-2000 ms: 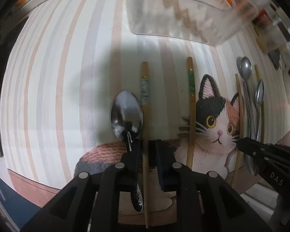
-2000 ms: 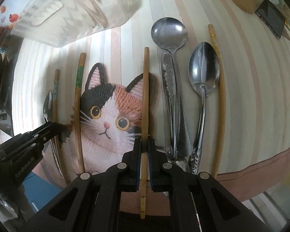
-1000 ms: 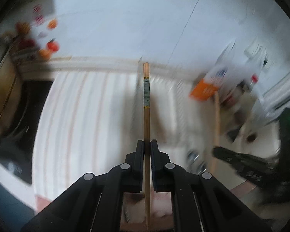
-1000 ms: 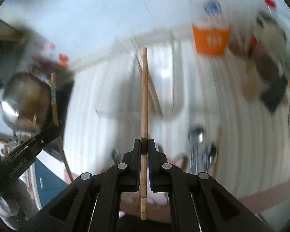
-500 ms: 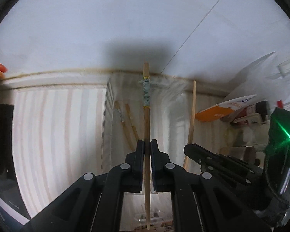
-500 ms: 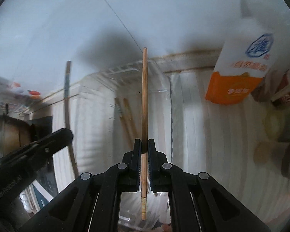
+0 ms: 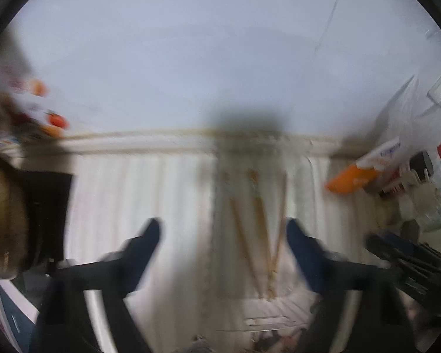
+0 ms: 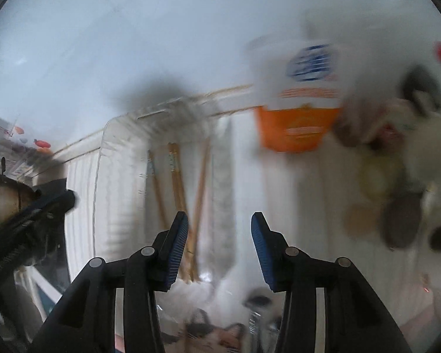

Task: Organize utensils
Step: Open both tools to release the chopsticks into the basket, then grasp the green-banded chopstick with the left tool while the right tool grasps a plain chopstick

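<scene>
While both views smear with motion, I see my left hand-held gripper [image 7: 222, 236] with its jaws opening wide and nothing between them. Beyond its fingers, toward twelve o'clock, the chopsticks [image 7: 257, 223] lie loose inside the clear plastic container [image 7: 220, 206], slanted and crossing each other near their lower ends. My right hand-held gripper [image 8: 219, 235] is opening too, its blue pads [image 8: 178, 242] apart and bare. From that camera the same chopsticks [image 8: 178, 188] sit at about eleven o'clock of the pads, inside the container [image 8: 114, 176], which rests on the striped cloth of the desk [image 8: 279, 206]. An orange-and-white carton [image 8: 297, 111] stands at one o'clock. At six o'clock I make out the cat mat [image 8: 217, 338] with spoon handles [image 8: 254, 323] just beside it, too blurred to count. The other gripper shows at nine o'clock.
</scene>
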The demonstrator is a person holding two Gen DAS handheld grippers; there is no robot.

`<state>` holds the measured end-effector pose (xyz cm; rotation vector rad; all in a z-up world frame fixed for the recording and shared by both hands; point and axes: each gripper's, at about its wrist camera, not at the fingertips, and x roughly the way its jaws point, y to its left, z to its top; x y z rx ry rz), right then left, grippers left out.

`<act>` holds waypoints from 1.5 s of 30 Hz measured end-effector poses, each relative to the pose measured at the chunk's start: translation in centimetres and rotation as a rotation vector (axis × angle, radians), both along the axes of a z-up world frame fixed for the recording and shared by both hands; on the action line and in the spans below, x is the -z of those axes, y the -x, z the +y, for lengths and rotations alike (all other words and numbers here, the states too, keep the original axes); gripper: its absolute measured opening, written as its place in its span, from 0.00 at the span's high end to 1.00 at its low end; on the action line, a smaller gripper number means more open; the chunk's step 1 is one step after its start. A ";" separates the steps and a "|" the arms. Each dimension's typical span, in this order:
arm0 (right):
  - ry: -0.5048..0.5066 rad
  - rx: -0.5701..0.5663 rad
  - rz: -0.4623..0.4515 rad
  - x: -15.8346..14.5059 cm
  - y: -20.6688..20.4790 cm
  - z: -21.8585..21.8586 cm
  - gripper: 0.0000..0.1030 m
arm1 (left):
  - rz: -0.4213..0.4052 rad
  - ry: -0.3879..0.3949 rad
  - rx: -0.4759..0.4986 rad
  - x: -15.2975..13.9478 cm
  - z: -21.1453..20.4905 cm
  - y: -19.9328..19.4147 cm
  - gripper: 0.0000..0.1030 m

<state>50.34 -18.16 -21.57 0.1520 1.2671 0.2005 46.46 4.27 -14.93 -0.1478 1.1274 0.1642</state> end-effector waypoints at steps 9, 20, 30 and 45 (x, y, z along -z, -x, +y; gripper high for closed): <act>-0.005 0.110 -0.032 0.9 11.0 -6.4 0.40 | -0.007 -0.072 0.003 1.0 -1.1 8.8 0.00; 0.069 0.089 0.162 11.6 18.8 -8.0 0.67 | 0.348 -0.014 0.145 15.4 -7.6 17.5 0.29; 0.153 0.018 0.166 14.6 19.9 -6.3 0.84 | 0.383 0.030 0.175 18.2 -9.5 17.0 0.87; 0.249 0.017 0.234 14.5 22.8 -8.9 0.93 | 0.391 0.040 0.118 18.0 -8.6 16.6 0.95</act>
